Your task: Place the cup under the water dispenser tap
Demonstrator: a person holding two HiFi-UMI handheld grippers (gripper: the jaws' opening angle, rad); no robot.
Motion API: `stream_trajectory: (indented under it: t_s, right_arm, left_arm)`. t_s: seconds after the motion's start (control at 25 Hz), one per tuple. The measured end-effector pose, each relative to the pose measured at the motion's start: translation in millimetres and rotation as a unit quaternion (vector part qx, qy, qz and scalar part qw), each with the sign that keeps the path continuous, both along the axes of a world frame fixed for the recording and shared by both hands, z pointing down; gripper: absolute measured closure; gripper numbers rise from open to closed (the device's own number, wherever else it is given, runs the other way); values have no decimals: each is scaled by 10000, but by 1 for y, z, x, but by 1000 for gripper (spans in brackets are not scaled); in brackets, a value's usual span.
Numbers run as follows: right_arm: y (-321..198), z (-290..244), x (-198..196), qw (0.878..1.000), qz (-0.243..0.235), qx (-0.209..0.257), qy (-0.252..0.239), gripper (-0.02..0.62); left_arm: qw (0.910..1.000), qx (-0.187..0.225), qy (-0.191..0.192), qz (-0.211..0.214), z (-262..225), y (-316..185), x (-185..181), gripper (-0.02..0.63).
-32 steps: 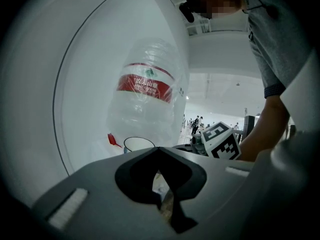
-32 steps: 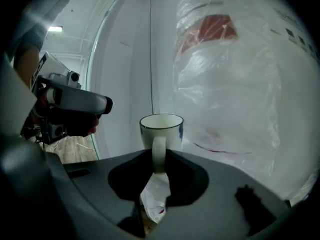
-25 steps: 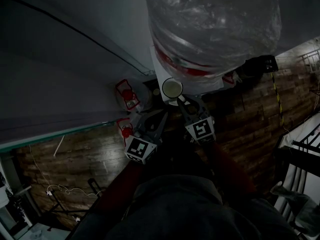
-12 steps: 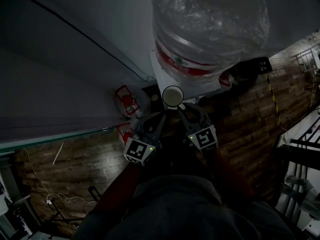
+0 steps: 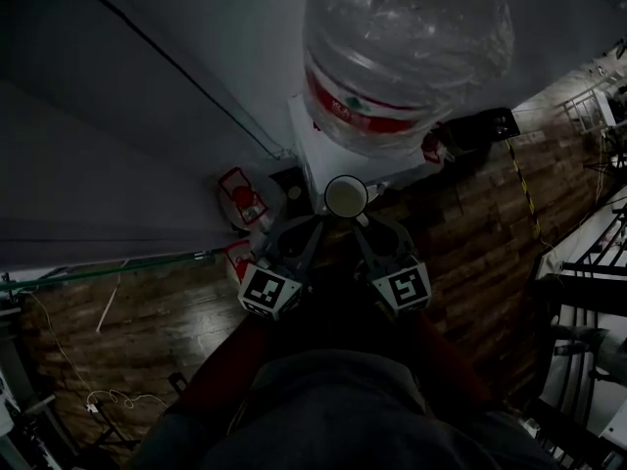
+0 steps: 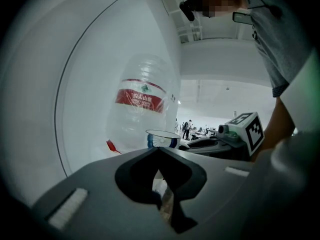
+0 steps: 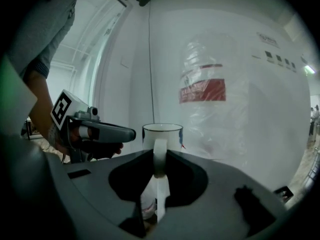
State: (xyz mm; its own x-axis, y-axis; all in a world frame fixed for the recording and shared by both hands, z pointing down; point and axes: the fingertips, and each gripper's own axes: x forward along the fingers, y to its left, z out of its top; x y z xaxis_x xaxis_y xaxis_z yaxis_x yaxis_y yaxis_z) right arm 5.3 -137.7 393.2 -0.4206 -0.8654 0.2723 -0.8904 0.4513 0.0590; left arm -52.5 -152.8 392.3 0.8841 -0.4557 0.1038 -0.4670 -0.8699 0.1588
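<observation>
Wood floor [image 5: 147, 311]; right tool [image 5: 359, 219] clamps cup [image 5: 345, 196].

Both forearms extend from 6 o'clock and converge toward 12 o'clock. Left tongs [image 5: 315, 229]: jaws together, nothing between them, tips near the right tongs. Right tongs [image 5: 357, 224]: jaws clamped on the handle of the cup [image 5: 345, 196].

Cup [image 7: 163, 132] half hidden behind right claw [image 7: 159, 160]; bottle [image 5: 407, 57] top cut off.
</observation>
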Motion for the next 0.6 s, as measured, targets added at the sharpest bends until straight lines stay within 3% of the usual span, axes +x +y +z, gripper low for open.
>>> stream_trajectory:
  t_s: [0.32,0.6]
  right_arm:
    - [26,14,18,10000,73,8,14,531]
    - [48,63,48,9997,-102,-232,-16,531]
  left_arm:
    - [9998,-152,12,-106,24,12,11,598]
    - [9976,-419,22,-554,57,16,35,598]
